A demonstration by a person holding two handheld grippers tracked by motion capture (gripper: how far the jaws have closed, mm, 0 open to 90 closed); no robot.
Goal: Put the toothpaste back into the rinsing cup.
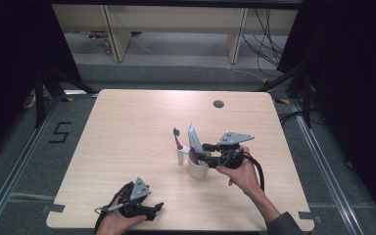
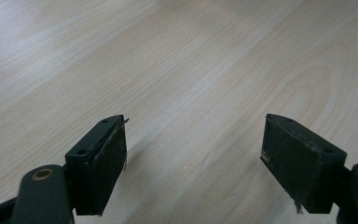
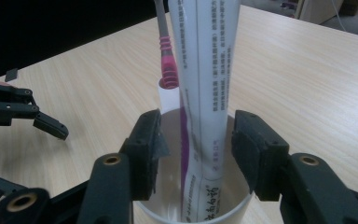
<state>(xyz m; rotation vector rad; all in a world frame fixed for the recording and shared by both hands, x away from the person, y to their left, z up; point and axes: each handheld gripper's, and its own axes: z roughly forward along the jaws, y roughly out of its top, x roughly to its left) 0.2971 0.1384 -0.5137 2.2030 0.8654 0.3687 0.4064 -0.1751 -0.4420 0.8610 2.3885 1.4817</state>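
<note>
Upright in the cup (image 3: 242, 205) — toothpaste tube (image 3: 205, 70), long axis near-vertical.

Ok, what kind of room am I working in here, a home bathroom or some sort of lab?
Most likely a lab or recording studio, not a bathroom: a bare wooden table stands between black curtains, a "5" is taped on the carpet, and loose cables run under desks behind. The white cup looks like a staged prop.

A white toothpaste tube (image 3: 205, 88) with fine print and a purple stripe stands nearly upright in a white cup (image 1: 197, 169), leaning slightly against its rim. Just beside the cup, a grey-and-pink toothbrush (image 1: 177, 139) stands upright in what may be a small white holder (image 1: 181, 156).
</note>
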